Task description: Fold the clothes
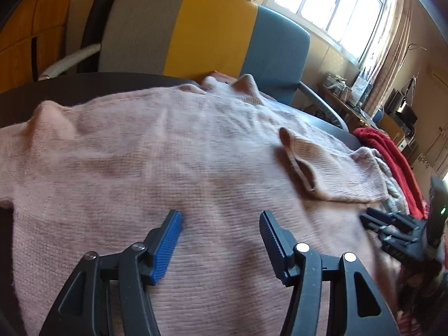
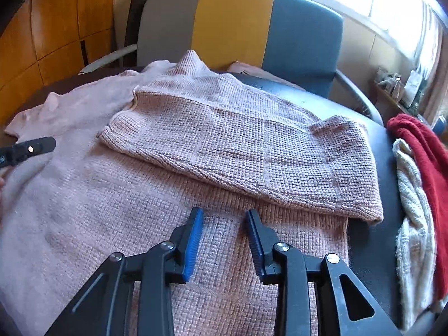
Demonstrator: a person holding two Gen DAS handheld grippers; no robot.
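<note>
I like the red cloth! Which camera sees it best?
The right wrist view: the red cloth shows broad and sharp at the right edge, beside a cream knit. The left wrist view shows it only as a thin, blurry strip behind the pink sweater.

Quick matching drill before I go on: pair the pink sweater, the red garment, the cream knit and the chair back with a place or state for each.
1. pink sweater
2. red garment
3. cream knit
4. chair back

A. grey, yellow and blue panels
B. spread out, one sleeve folded across it
C. far right, outermost of the pile
D. between the sweater and the red garment

Pairs: 1-B, 2-C, 3-D, 4-A
</note>
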